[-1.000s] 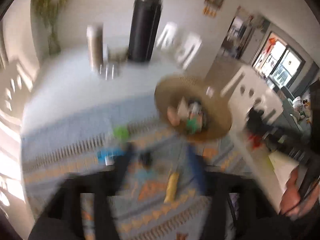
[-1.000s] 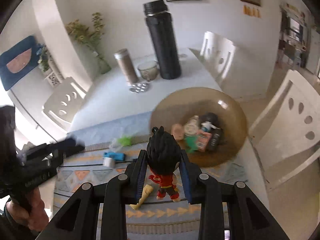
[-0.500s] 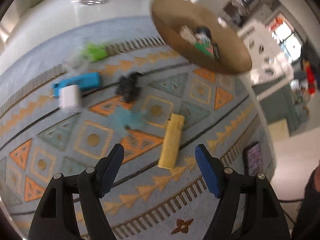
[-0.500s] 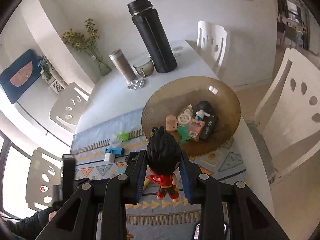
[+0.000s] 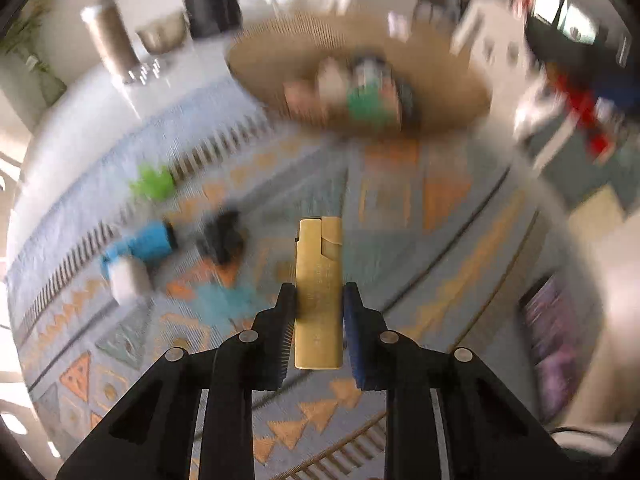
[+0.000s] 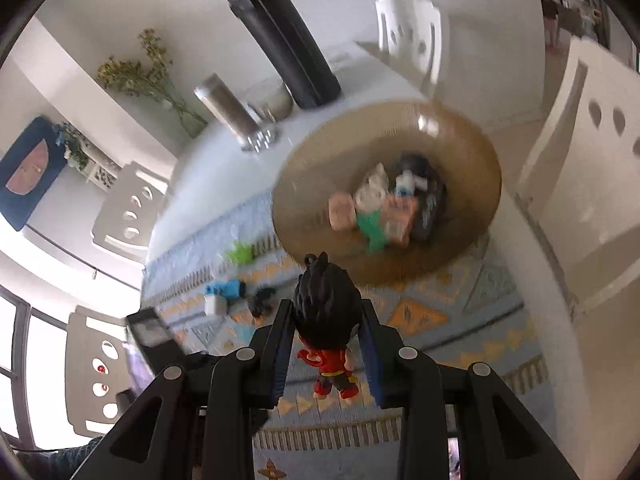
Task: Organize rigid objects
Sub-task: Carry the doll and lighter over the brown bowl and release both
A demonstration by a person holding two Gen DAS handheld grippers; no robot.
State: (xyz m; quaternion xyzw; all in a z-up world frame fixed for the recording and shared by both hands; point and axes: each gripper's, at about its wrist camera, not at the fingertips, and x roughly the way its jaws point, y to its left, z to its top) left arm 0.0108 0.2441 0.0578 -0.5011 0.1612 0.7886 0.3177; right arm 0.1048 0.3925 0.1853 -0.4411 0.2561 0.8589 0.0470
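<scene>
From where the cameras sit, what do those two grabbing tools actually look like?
Both look alike. The left tongs and right tongs are matte black plastic: two angular, triangular arms with cut-out openings, joined by round silver rivets. Each arm ends in a flat finger faced with a ribbed blue pad. No markings, cables or sleeves show on them in either view.

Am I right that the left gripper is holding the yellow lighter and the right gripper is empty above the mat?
Not quite. The left gripper does hold the yellow lighter, but the right gripper is not empty: the right wrist view shows it shut on a black-haired figurine in red, above the mat near the brown bowl.
</scene>
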